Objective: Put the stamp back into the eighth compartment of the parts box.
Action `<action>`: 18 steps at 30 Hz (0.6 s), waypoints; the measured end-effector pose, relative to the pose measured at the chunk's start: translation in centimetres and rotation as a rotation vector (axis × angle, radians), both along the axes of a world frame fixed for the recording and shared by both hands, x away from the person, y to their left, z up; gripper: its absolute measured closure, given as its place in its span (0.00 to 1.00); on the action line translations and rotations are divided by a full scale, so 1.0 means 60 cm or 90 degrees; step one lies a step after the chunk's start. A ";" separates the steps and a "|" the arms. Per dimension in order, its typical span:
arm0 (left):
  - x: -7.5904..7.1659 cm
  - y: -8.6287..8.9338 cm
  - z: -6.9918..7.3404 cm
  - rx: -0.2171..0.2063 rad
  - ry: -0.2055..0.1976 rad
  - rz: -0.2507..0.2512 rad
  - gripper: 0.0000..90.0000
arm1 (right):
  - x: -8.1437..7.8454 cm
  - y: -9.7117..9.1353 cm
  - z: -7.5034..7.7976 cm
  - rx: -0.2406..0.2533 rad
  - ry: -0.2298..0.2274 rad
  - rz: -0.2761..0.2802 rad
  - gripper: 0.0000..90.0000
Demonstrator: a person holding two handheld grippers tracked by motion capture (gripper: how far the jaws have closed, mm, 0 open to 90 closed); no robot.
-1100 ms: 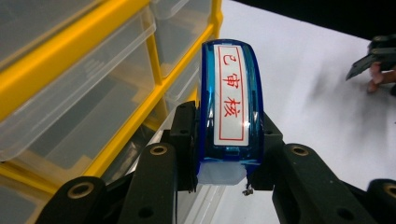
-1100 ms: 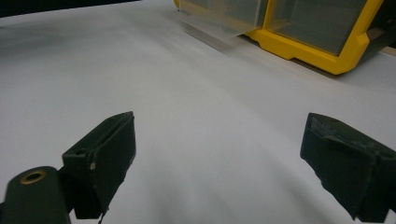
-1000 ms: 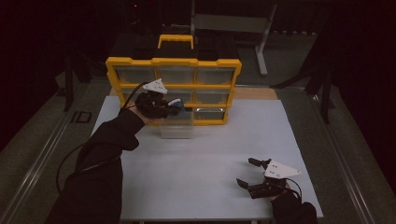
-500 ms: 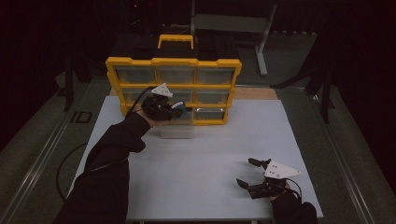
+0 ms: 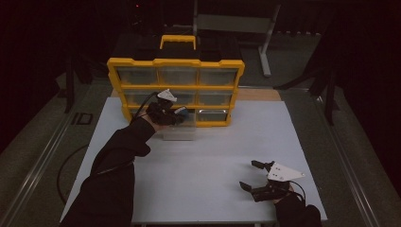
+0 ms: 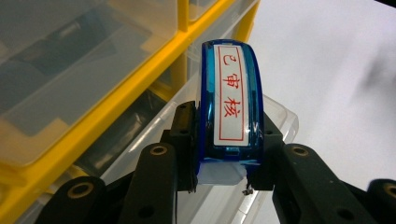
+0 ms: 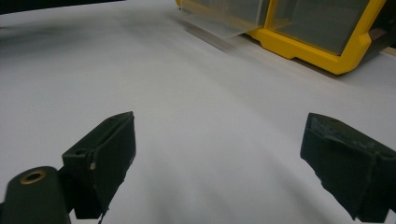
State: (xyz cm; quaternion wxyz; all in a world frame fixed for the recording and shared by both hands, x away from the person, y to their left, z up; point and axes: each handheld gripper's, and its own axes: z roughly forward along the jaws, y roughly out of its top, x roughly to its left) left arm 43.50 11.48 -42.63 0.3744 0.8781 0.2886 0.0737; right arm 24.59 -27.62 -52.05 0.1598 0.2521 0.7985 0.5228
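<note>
Lowered since the earlier frame, the left claw (image 5: 182,113) pinches a blue translucent plastic stamp with a red-lettered white label (image 6: 229,107) over the clear pulled-out drawer (image 5: 179,132) of the yellow organizer cabinet (image 5: 175,64) at twelve o'clock. At five o'clock on the white bench (image 5: 203,156) the right claw (image 5: 249,176) rests spread, unmoved. Lettering reads only in the left gripper view; dark room around.

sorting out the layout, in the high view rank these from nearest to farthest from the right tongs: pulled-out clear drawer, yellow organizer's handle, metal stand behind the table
1. The pulled-out clear drawer, on the table up and left of the right tongs.
2. The yellow handle, atop the organizer at the table's far edge.
3. The metal stand, on the floor beyond the table.
</note>
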 end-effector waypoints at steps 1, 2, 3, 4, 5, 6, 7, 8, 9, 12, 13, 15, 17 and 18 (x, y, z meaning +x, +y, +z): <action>0.000 -0.001 -0.001 0.002 0.003 0.001 0.78 | 0.000 0.000 0.000 0.000 0.000 0.000 0.12; 0.001 -0.002 -0.003 0.002 0.006 -0.001 0.78 | 0.000 0.000 0.000 0.000 0.000 0.000 0.12; 0.001 -0.002 -0.004 0.008 0.008 -0.001 0.78 | 0.000 0.000 0.000 0.000 0.000 0.000 0.12; 0.002 -0.004 -0.006 0.014 0.010 0.002 0.78 | 0.000 0.000 0.000 -0.001 0.000 0.001 0.12; 0.003 -0.004 -0.008 0.015 0.015 0.001 0.78 | 0.000 0.000 0.000 -0.001 0.000 0.001 0.12; 0.004 -0.005 -0.009 0.017 0.020 0.001 0.78 | 0.000 0.000 0.000 -0.001 0.000 0.001 0.12; 0.005 -0.005 -0.011 0.022 0.024 0.003 0.78 | 0.000 0.000 0.000 -0.002 -0.001 0.001 0.12; 0.005 -0.006 -0.012 0.024 0.028 0.004 0.78 | 0.000 0.000 0.000 -0.002 0.000 0.000 0.12; 0.006 -0.006 -0.013 0.027 0.029 0.004 0.78 | 0.000 0.000 0.000 -0.002 0.000 0.001 0.12; 0.008 -0.006 -0.015 0.029 0.037 0.006 0.77 | 0.000 0.000 -0.001 -0.002 0.001 -0.001 0.12; 0.007 -0.006 -0.016 0.026 0.039 0.007 0.77 | 0.000 0.000 -0.001 -0.002 0.001 0.000 0.12; 0.008 -0.005 -0.016 0.027 0.039 0.007 0.77 | 0.000 0.000 -0.001 -0.003 0.001 0.000 0.12; 0.007 -0.004 -0.015 0.024 0.039 0.012 0.75 | 0.000 0.000 -0.001 -0.003 0.001 0.000 0.12; 0.007 -0.004 -0.015 0.024 0.039 0.012 0.75 | 0.000 0.000 -0.001 -0.003 0.001 0.000 0.12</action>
